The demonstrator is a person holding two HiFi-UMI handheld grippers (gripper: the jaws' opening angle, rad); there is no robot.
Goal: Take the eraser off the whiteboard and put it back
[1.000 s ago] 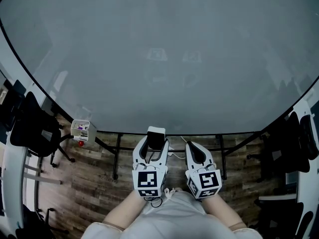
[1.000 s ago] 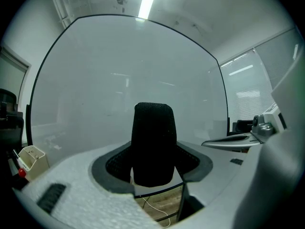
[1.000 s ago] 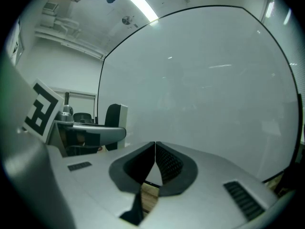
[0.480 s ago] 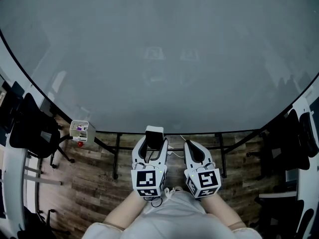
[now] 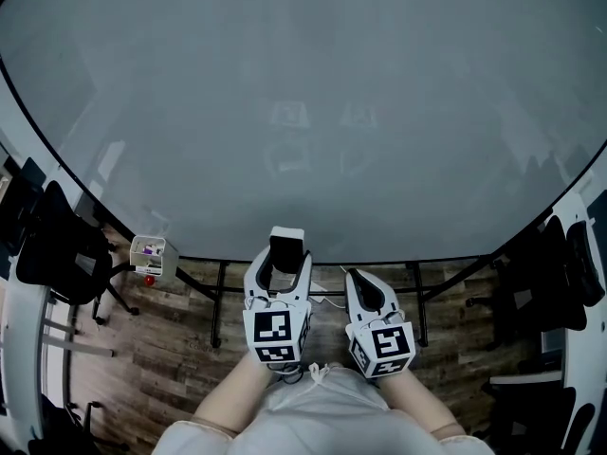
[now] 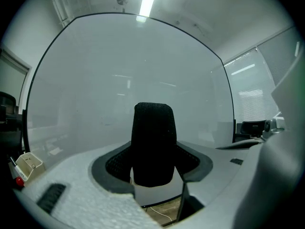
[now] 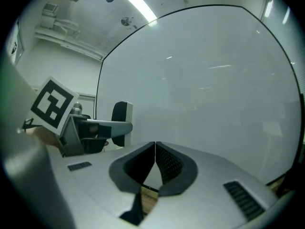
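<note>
The black-felted, white-backed eraser [image 5: 286,245] belonged on the broad, pale grey whiteboard [image 5: 303,112], which filled the space ahead of the person. The left gripper [image 5: 281,275] was held up near the board's lower edge, its jaws clamped on the eraser's sides. The white back faced the board, probably so it could stick there again. I couldn't tell whether eraser and board touched. The right gripper [image 5: 356,282] hung just beside it, jaws pressed together on nothing, apparently idle. A small white marker box [image 5: 150,252] sat at the board's lower left.
</note>
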